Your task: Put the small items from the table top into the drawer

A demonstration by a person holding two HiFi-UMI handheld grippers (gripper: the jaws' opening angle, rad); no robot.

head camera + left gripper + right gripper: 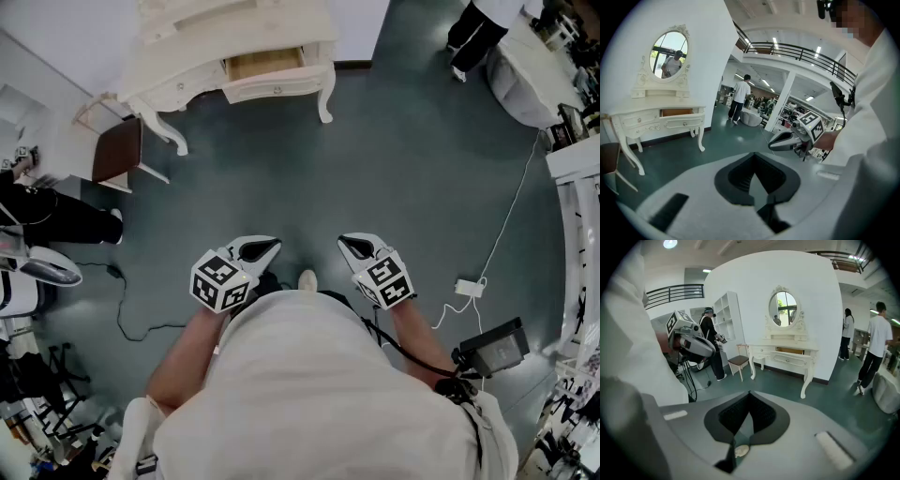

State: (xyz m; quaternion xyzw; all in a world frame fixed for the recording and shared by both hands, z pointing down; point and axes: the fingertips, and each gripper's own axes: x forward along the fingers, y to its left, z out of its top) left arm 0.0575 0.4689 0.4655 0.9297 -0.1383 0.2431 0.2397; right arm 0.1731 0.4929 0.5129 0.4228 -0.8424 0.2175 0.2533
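The white dressing table stands far off across the teal floor, its drawer pulled open and showing a wooden inside. The same drawer shows in the left gripper view, and the drawer shows in the right gripper view. From here I cannot make out small items on the table top. My left gripper and right gripper are held side by side at waist height, well short of the table. Both point toward it. The left gripper is shut and empty, and so is the right gripper.
A chair with a brown seat stands left of the table. A black cable and a white power strip lie on the floor. People stand at the far left and top right. An oval mirror tops the table.
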